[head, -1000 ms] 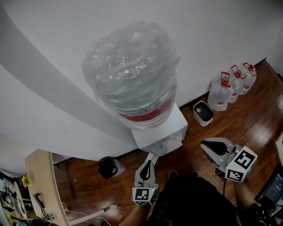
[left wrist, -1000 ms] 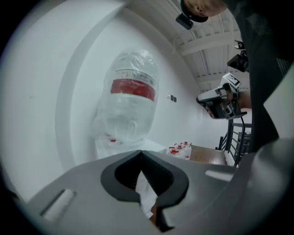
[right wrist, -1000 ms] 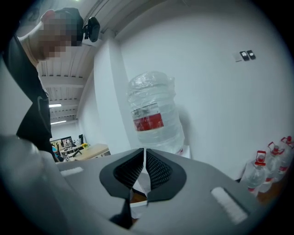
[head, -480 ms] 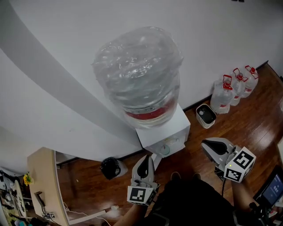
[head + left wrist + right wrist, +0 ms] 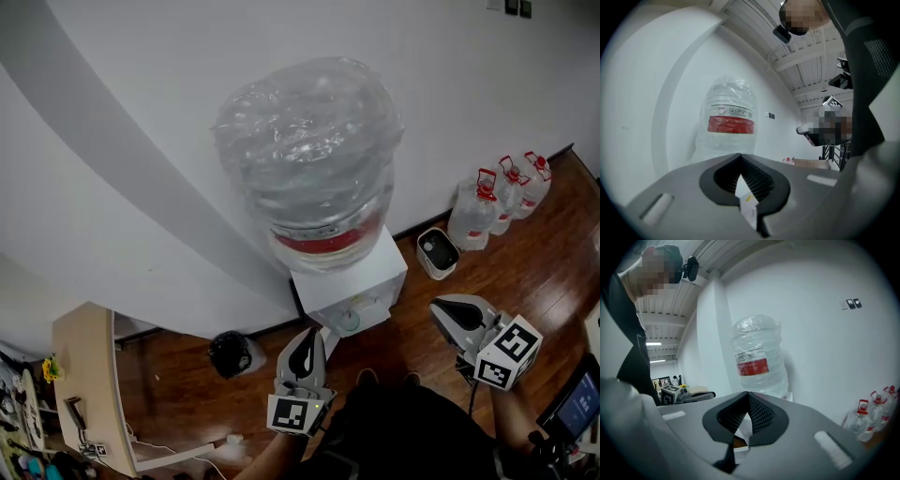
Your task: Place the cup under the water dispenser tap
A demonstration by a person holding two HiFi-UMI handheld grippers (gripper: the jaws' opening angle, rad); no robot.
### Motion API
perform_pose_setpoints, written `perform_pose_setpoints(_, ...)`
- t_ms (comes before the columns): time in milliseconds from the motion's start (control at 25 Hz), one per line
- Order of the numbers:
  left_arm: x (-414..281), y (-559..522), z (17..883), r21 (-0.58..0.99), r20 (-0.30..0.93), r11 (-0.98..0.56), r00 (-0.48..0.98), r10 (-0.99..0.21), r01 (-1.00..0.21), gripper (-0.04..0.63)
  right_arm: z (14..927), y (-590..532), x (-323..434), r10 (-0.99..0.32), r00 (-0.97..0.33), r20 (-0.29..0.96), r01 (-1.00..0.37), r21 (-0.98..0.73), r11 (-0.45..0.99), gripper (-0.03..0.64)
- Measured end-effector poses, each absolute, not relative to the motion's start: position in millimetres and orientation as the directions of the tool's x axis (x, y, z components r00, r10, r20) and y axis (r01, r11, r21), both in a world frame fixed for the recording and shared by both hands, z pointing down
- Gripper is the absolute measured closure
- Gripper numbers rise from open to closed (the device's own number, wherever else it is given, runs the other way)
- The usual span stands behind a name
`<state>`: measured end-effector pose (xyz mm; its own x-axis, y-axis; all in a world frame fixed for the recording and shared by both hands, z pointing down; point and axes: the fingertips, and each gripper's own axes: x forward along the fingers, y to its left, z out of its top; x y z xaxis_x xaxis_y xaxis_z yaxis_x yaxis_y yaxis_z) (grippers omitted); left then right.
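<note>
Honestly, no cup shows in any view, so the grey left gripper and right gripper hang empty, jaws pressed together, aimed at the front edge of the white boxy water dispenser under its big clear plastic bottle, probably just lining up.

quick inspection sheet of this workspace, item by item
surface: wood floor
job's things: dispenser at the wall, bottle on top; cup: nothing seen
clutter: three spare jugs, small white box, black object, desk
grippers: left tongs shut, empty; right tongs shut, empty
cables: white cord on the floor by the desk
surroundings: white wall
</note>
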<state>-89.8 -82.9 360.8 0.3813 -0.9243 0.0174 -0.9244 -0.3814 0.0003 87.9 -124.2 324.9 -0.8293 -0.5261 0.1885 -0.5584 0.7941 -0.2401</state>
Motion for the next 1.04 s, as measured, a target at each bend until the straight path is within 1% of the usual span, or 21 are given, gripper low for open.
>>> perform_pose_setpoints(80, -89.8, -83.2, 361.2, -0.008, 0.02, -0.381, 0.381, -0.924, -0.925, 0.591, 327.1, -123.7, 86.4, -0.525, -0.827, 0.201, -0.56, -0.215, 0.8, 0.617)
perform_pose_setpoints(320, -95.6, -91.4, 363.6, 0.001, 0.035, -0.362, 0.361, -0.932, -0.932, 0.591, 327.9, -123.1, 83.9, -0.512, -0.835, 0.203, -0.548, -0.213, 0.809, 0.617)
perform_pose_setpoints(480, -94.4, -92.4, 366.5, -0.008, 0.039, -0.378, 0.377, -0.925, -0.926, 0.591, 326.8, -122.6, 88.4, -0.523, -0.829, 0.198, -0.557, -0.208, 0.804, 0.617)
perform_pose_setpoints(680, -96.2, -94.6, 388.2, 0.038, 0.098, -0.402, 0.404, -0.909, -0.915, 0.591, 329.6, -120.4, 90.7, -0.523, -0.828, 0.203, -0.558, -0.213, 0.802, 0.617)
perform_pose_setpoints(1040, -95.8, -91.9, 387.9, 0.036, 0.093, -0.401, 0.403, -0.911, -0.915, 0.591, 331.2, -117.7, 89.4, -0.519, -0.83, 0.205, -0.555, -0.203, 0.807, 0.617)
